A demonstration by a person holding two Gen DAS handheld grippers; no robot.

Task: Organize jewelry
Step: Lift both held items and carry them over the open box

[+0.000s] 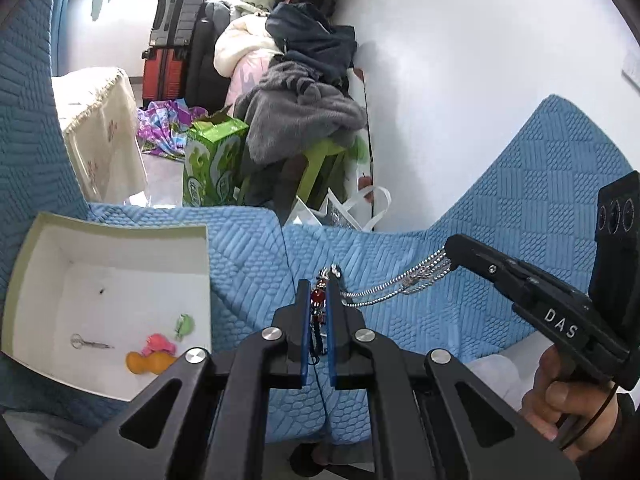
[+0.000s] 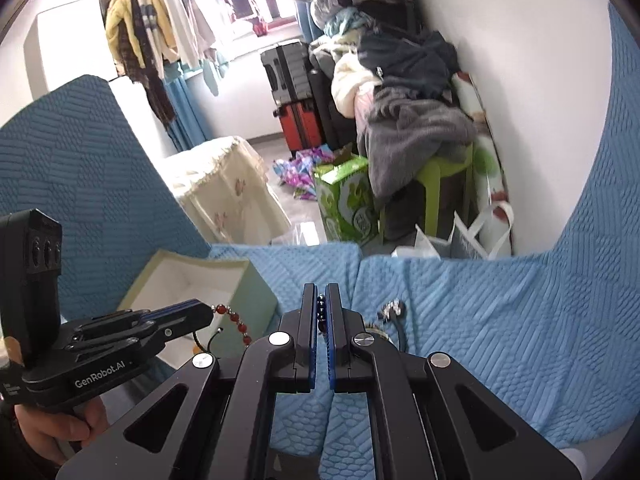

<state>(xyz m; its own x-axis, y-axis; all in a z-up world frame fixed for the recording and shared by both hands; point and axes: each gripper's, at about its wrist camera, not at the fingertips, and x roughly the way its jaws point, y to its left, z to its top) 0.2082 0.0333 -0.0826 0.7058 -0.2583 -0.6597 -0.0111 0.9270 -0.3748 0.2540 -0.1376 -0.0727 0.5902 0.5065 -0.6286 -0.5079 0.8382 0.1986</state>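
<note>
Domestic room, in use as living and storage space. Landmark: blue quilted sofa cover [image 1: 500,216]. Beyond the sofa's edge: stacked suitcases [image 2: 294,92] against the far wall, a heap of clothes [image 1: 304,80] piled on a green stool [image 2: 444,184], a green carton [image 1: 212,160] on the floor. Garments on a hanging rail [image 2: 156,32] are seen by the window

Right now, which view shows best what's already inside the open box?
The left wrist view: it looks down into the open box, showing a small pair of scissors and pink, orange and green pieces on its floor. The right wrist view shows only its outer wall and rim, with the left gripper across it.
</note>
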